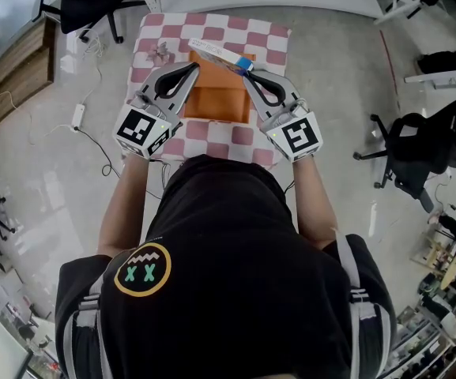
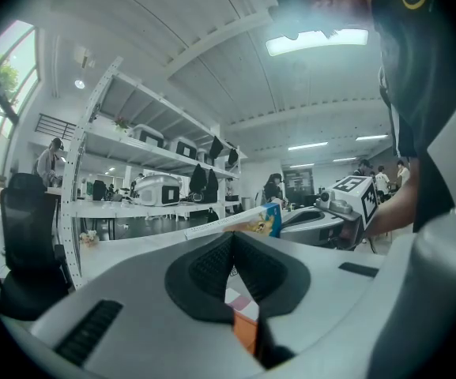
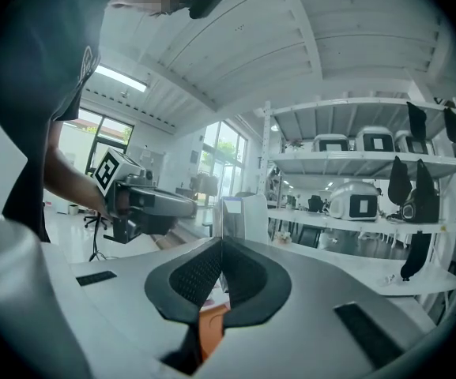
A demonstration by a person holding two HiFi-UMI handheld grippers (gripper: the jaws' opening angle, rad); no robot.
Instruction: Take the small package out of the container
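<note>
Right claw: your right gripper (image 1: pixel 247 73) has its jaws brought fully together on the blue-tipped end of the small package (image 1: pixel 216 54). In the right gripper view the thin pack (image 3: pixel 239 215) stands edge-on just past the closed tips.
Left claw: your left gripper (image 1: pixel 194 66) also has its jaws together, with the tips at the far-left corner of the orange container (image 1: pixel 220 97). Its own view does not settle whether a bit of the rim is nipped between them.
Package place: it sits over the container's far edge, at 12 o'clock of the container in the head view, above the checkered cloth (image 1: pixel 243 30). In the left gripper view it shows raised (image 2: pixel 235 222) against the room, so it looks clear of the opening.
Long axis: it runs roughly from 10 to 4 o'clock in the head view, nearly crosswise to you, with the blue end at the 4 o'clock side.
Direction from the right claw: the whole length runs out toward 10 o'clock from your tips, so you hold it at one end only.
Nearer hand: the right hand has it. The left tips sit near the free end, at about 6 o'clock of it.
Coming move: it probably goes toward 3 o'clock, away from the container. The end grip may let the free end droop or swing.
</note>
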